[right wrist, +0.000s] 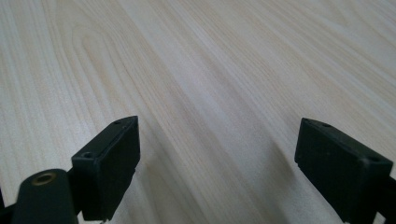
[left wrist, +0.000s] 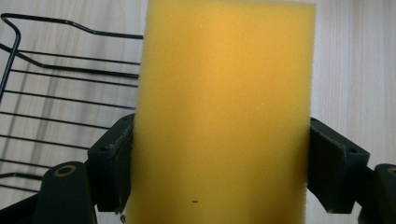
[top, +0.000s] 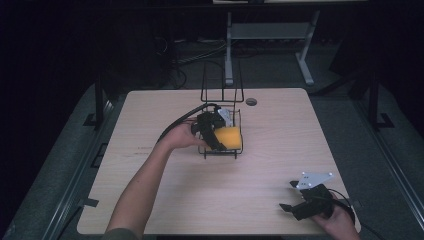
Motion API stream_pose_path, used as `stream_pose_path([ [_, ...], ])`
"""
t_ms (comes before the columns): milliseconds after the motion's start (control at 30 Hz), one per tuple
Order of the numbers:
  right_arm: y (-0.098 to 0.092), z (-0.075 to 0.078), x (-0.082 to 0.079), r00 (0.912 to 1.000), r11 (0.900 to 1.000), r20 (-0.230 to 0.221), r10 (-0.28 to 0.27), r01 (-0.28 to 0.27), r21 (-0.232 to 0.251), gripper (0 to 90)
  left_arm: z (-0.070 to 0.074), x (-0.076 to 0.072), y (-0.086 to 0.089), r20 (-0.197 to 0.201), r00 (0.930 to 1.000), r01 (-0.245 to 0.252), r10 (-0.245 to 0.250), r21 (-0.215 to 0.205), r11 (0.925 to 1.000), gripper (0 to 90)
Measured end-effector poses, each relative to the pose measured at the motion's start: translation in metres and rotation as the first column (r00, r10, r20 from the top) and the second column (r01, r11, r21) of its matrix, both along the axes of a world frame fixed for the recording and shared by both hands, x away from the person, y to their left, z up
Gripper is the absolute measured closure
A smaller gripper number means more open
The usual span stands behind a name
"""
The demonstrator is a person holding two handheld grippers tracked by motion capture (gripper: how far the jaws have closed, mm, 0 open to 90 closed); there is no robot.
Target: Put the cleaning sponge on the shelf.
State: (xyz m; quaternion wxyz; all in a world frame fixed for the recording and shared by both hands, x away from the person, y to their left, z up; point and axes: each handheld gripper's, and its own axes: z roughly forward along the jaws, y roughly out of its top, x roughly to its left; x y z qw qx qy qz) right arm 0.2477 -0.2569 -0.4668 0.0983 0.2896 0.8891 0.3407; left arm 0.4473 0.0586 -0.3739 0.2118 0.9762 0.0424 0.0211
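Note:
A yellow sponge [top: 230,137] [left wrist: 224,102] stands upright in the black wire basket [top: 220,156] at the table's middle back. My left gripper [top: 218,141] [left wrist: 222,154] is shut on the sponge, one jaw pressed against each of its long sides. In the left gripper view the basket's wires [left wrist: 70,74] run to the left of the sponge, over the wood. My right gripper [top: 288,195] [right wrist: 219,149] rests near the table's front right corner, open, with bare wood between its jaws.
The basket has a tall wire frame [top: 222,80] rising at its back. The light wooden table [top: 200,200] has a round cable hole [top: 251,101] near its far edge. Beyond it stands a desk frame [top: 270,35] on a dark floor.

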Motion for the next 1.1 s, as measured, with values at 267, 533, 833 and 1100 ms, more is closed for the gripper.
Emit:
stream_pose_path([
  [267,-0.001,-0.001,0.001,1.0,1.0,0.001,0.003,-0.003,-0.006,13.9,-0.009,0.012,0.0,-0.011,0.9997,-0.024,0.024,-0.005,0.9997,21.0],
  [533,-0.001,-0.001,0.001,1.0,1.0,-0.007,0.0,0.0,-0.001,13.8,-0.015,0.021,0.001,-0.028,0.9987,-0.042,0.042,-0.005,0.9991,21.0],
  [833,-0.003,-0.002,0.002,1.0,1.0,-0.002,0.003,-0.003,-0.006,13.8,-0.021,0.027,0.003,-0.04,0.9976,-0.056,0.056,-0.001,0.9984,20.9],
  [1100,-0.003,-0.002,0.002,1.0,1.0,-0.004,-0.002,0.002,-0.009,13.8,-0.026,0.03,0.005,-0.052,0.9964,-0.068,0.068,0.0,0.9977,20.8],
])
